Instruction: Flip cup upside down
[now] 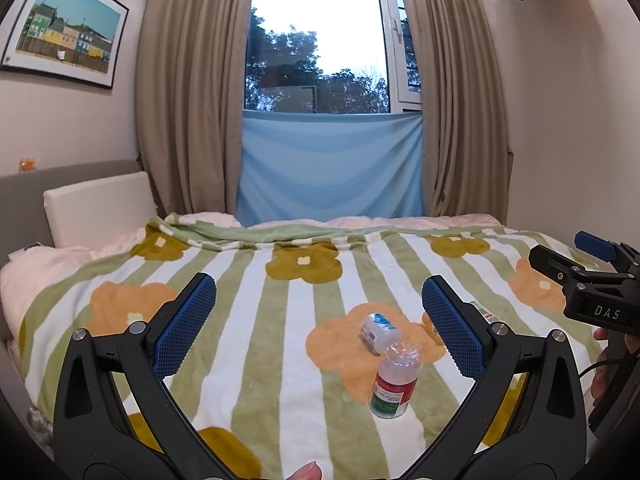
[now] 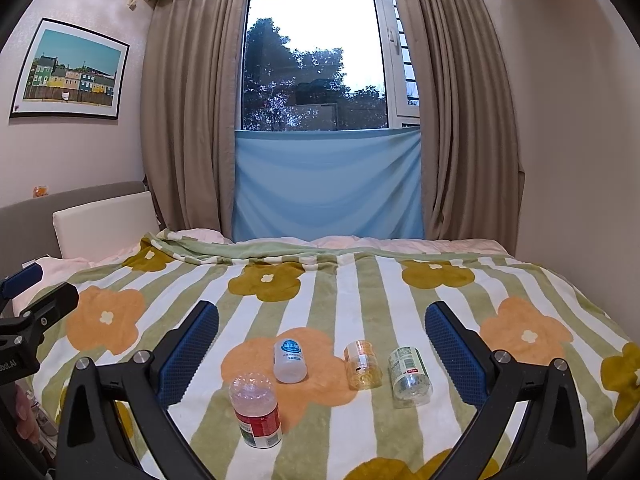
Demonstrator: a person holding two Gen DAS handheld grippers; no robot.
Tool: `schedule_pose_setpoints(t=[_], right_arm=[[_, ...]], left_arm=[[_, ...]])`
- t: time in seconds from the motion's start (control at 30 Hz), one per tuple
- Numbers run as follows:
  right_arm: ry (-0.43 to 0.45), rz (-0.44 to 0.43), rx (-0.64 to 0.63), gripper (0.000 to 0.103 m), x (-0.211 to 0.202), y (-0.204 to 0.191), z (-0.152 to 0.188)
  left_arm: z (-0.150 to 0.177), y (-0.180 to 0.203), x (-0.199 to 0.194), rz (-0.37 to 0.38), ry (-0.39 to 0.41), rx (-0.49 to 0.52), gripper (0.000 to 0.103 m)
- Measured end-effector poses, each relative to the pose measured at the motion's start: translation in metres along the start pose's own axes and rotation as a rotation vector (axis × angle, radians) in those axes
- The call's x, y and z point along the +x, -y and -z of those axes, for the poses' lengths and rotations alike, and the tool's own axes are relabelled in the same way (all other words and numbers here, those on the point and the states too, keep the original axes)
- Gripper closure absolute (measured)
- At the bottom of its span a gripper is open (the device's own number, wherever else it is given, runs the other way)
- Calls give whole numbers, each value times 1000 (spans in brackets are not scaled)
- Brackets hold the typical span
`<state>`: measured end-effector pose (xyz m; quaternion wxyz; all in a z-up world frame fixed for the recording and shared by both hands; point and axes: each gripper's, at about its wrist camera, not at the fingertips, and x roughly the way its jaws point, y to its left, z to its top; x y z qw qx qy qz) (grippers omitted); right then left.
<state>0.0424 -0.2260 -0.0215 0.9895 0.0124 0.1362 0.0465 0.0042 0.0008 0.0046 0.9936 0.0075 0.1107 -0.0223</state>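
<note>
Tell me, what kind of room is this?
Most likely a bedroom: a bed with a flowery blanket and a pillow, long curtains by the window, and a framed picture on the wall.

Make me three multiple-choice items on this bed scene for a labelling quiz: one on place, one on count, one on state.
1. Where does the red-labelled cup sit?
A. nearest the camera, left of the others
B. on the pillow
C. on the windowsill

2. How many small containers lie on the blanket in the right wrist view?
A. two
B. four
C. six

3. The right gripper is:
A. shut on a cup
B. open, holding nothing
C. out of view

Answers: A, it stands closest, at the left; B, four are visible; B, its fingers stand wide apart, empty.
</note>
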Motion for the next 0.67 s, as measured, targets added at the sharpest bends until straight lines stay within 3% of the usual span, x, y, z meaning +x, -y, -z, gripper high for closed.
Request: schedule_pose_setpoints(t=[0.67], right_arm=[[25,15,-5,0,1,17,7]], left_arm=[[-1,-1,-7,-7,43,3,0]])
